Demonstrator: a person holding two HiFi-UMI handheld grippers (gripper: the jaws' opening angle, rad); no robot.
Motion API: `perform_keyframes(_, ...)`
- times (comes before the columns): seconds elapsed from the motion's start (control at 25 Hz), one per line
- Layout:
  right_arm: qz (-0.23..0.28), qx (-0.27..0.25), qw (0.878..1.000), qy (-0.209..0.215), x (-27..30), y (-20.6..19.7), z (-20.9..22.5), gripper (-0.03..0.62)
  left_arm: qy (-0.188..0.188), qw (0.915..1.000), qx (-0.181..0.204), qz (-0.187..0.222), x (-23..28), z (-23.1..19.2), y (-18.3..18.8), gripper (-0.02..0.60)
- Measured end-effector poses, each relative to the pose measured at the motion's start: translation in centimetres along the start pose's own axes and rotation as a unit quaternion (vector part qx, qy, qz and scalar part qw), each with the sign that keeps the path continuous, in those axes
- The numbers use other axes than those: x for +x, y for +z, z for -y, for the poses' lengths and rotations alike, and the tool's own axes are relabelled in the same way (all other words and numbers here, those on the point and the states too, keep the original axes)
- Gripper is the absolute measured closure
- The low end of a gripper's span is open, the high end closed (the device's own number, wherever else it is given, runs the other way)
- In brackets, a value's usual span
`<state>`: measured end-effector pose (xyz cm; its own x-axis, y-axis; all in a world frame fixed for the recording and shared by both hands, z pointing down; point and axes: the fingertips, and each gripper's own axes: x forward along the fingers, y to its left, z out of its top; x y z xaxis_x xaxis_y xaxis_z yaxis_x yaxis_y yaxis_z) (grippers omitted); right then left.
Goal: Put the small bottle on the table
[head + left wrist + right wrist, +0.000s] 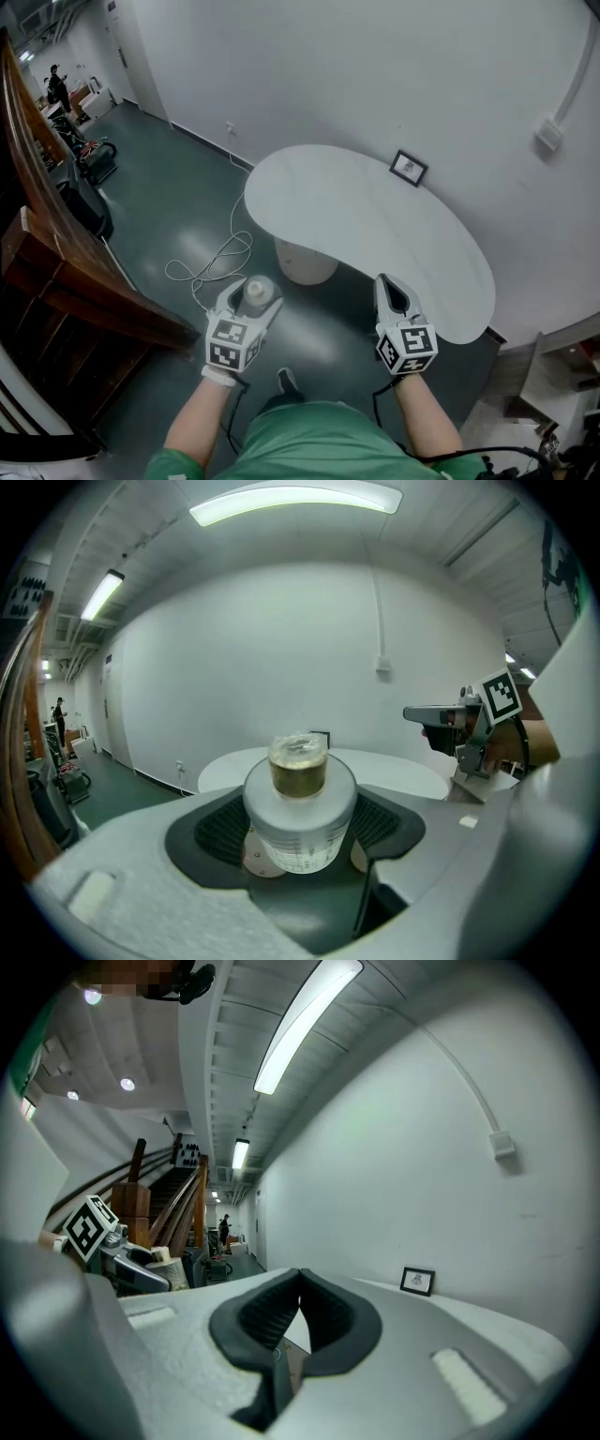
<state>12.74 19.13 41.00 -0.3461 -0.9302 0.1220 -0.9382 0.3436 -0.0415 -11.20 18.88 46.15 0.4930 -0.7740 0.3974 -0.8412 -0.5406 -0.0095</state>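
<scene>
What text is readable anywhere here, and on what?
Nothing legible.
Print on the small bottle: too small to read.
The framed picture on the table: too small to read.
The left marker cube, right marker cube: square patterns only, no words.

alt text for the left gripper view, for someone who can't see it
The left gripper holds a small bottle between its jaws, a white body with a brownish cap. Beyond it lies a white table against a white wall, and the right gripper hangs at the right edge with its marker cube showing.
</scene>
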Motion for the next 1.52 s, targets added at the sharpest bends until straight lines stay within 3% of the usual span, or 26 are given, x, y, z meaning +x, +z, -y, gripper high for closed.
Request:
perform_keyframes(0.32,-0.008,-0.012,1.000,-0.024,5.4,0.6,-2.0,0.591,-0.013,0.9999,-0.003,0.008,2.4,-6.7,0.0,0.241)
perform_keyframes(0.68,-0.025,-0.015,0.999,-0.027,10.6,0.2,-2.0,0.591,-0.018,0.9997,-0.011,0.012,5.9,-11.0,1.1,0.241)
perform_keyframes(1.16,-0.028,0.003,0.999,0.015,23.1,0.1,0.8,0.591,-0.015,0.9999,-0.003,0.002,14.6,-14.7,4.1,0.241)
perform_keyframes(1.52,-0.037,0.014,0.999,0.026,30.4,0.4,5.6,0.591,0.001,1.0000,-0.008,-0.001,21.3,-17.4,7.6,0.241)
